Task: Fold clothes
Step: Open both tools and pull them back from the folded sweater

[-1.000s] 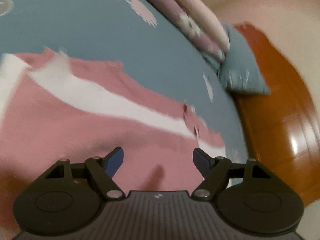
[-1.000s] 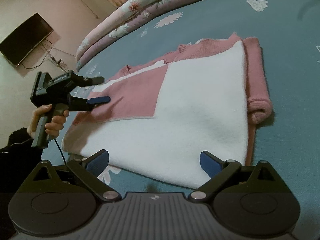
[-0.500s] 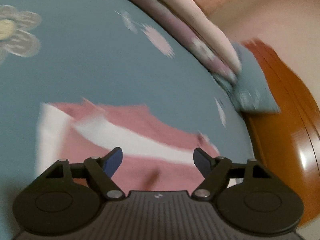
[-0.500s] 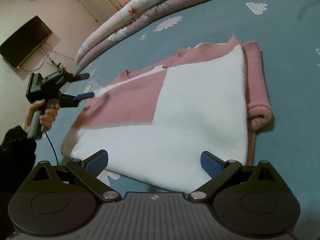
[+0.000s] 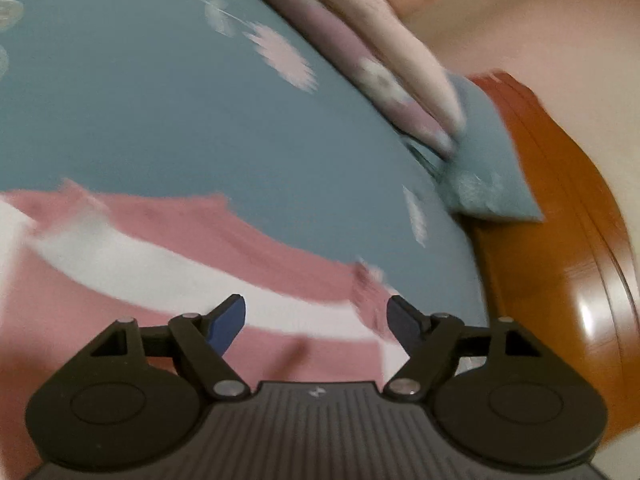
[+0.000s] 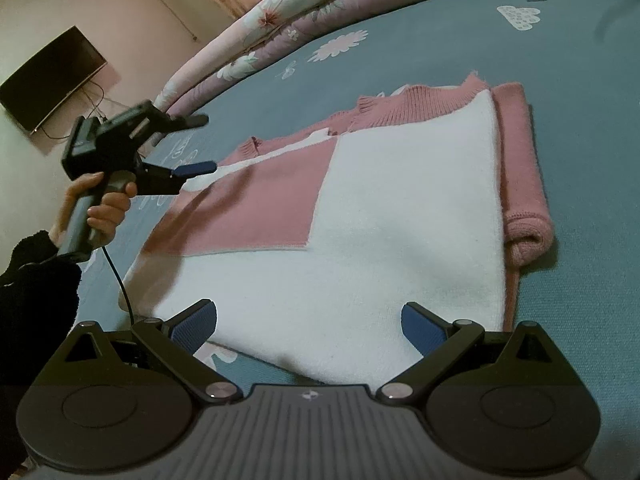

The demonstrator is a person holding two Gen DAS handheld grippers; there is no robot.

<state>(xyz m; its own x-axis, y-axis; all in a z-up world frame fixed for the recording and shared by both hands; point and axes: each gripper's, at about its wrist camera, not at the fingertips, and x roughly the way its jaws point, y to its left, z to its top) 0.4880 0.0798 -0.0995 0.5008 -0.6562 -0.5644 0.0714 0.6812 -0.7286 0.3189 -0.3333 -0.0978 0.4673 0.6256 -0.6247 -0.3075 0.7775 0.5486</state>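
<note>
Lying flat on the blue bedsheet [image 6: 460,52], the pink-and-white sweater [image 6: 380,240] looks soft, light and floppy; pinch an edge or corner. Both the left gripper [image 5: 316,320] and right gripper [image 6: 308,326] gape, holding nothing.

The sweater [image 6: 400,216] is soft knitted cloth, its white panels fuzzy and matt, the pink rolled sleeve [image 6: 524,184] on the right ribbed. The blue bedsheet [image 6: 440,60] is smooth matt woven cloth with printed flowers; the far quilt [image 6: 304,8] looks like smooth floral cloth. Both the right gripper [image 6: 310,322] and left gripper [image 5: 318,320] are matt black plastic with textured blue pads and small shiny metal pins. The floor [image 5: 580,280] is glossy orange-brown wood
</note>
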